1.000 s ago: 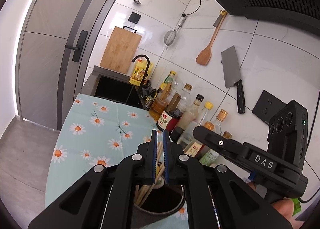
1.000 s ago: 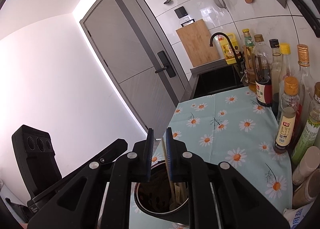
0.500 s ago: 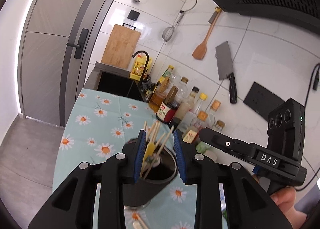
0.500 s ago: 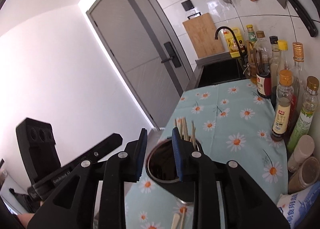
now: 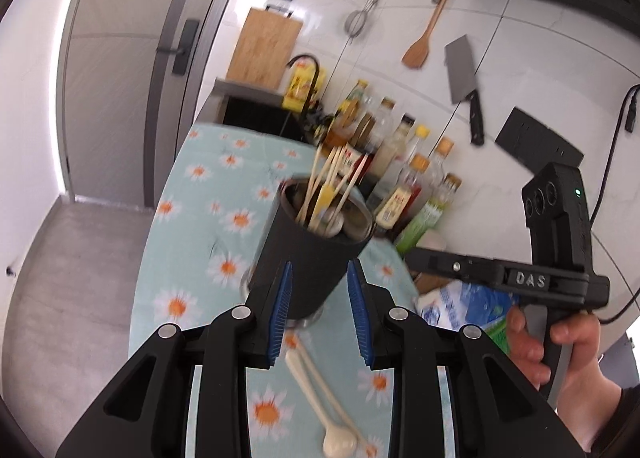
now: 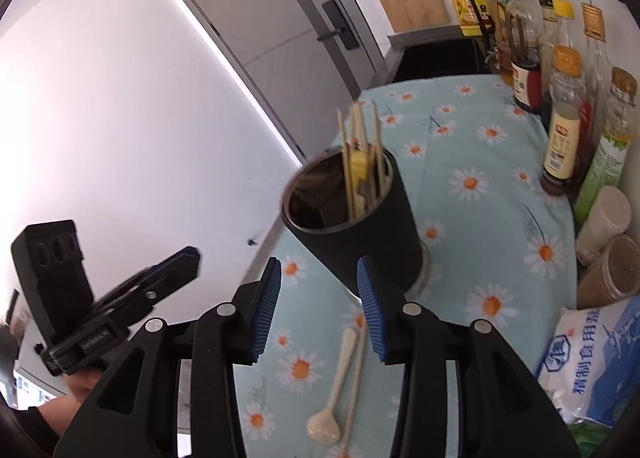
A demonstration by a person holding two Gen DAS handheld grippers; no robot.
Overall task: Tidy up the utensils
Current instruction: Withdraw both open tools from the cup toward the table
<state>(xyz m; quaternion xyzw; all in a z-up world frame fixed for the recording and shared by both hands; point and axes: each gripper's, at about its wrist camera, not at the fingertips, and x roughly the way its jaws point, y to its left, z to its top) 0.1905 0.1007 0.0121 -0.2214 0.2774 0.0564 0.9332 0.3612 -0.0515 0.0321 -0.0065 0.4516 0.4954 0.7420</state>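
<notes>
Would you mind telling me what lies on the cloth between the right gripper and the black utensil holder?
Only bare daisy tablecloth separates the open right gripper from the black utensil holder; the cream spoon lies nearer the camera, right wrist view.

Open left tongs [image 5: 318, 316] before black holder [image 5: 310, 254] of chopsticks [image 5: 328, 182]; cream spoon [image 5: 320, 406] beneath.

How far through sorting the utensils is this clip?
Mostly done: chopsticks already stand in the black holder. Nothing is in hand; the left gripper and right gripper are both open. A cream spoon and a chopstick beside it remain on the tablecloth.
</notes>
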